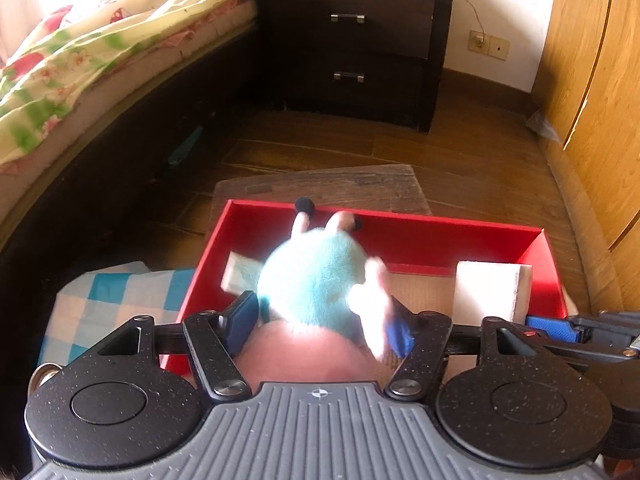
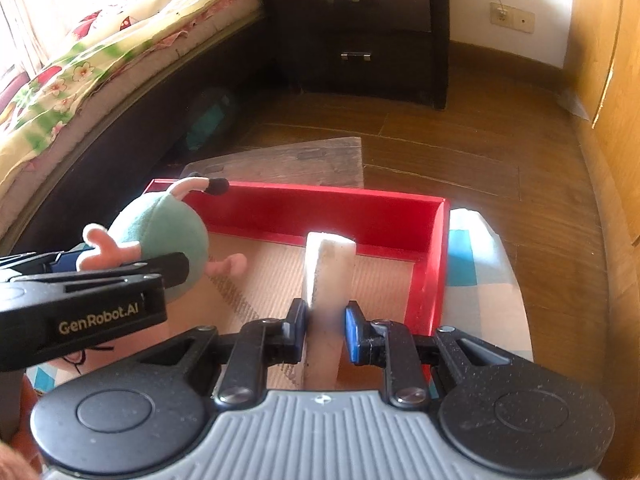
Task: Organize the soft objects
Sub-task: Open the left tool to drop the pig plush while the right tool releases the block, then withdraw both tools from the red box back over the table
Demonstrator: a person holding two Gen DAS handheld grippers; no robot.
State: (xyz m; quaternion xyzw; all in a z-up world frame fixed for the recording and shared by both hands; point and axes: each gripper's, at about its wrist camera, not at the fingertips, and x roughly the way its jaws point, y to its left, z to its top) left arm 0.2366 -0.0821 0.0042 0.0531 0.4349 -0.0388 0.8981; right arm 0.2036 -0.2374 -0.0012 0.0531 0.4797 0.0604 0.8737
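step: lower both items into red box (image 2: pixel 360 208) | left gripper (image 1: pixel 320 320) fingers pinching plush toy (image 1: pixel 316 276), centre frame over box | right gripper (image 2: pixel 326 328) fingers clamped on white sponge (image 2: pixel 330 264), lower centre | tip: seat each on the cardboard floor, apart, before releasing

Sunlight glares off the bed (image 1: pixel 80 40) at upper left, the plush toy (image 1: pixel 316 276) motion-blurred, fisheye edges bent.
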